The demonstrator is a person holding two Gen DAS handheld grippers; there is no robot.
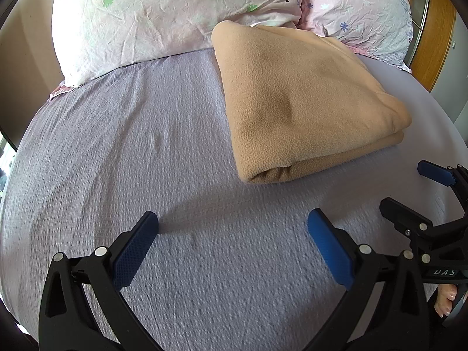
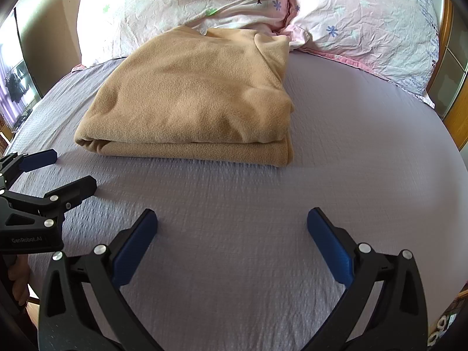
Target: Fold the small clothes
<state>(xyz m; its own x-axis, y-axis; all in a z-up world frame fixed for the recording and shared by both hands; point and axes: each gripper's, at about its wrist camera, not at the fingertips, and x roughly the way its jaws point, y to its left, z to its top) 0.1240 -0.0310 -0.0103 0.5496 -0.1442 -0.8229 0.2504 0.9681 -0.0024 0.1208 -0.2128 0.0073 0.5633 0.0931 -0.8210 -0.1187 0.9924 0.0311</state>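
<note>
We are holding the left gripper (image 1: 232,222) with its blue pads spread wide and nothing between them, low over the lavender bedsheet (image 1: 117,161). The right gripper (image 2: 232,220) is gaping just as wide and empty, hovering close on its right. Both are pointing toward the tan fleece (image 2: 193,99), which is lying folded in a thick stack at the far middle of the bed, its far edge touching the flowered pillows (image 2: 181,3).

We are judging the stack to be nearly done, so the step in hand is probably a last fold or a tidy-up. To do it well, we are aiming each gripper at one near corner of the stack, catching every layer together, and lifting both corners evenly so the soft, springy fleece is not sliding apart or dragging the sheet.
</note>
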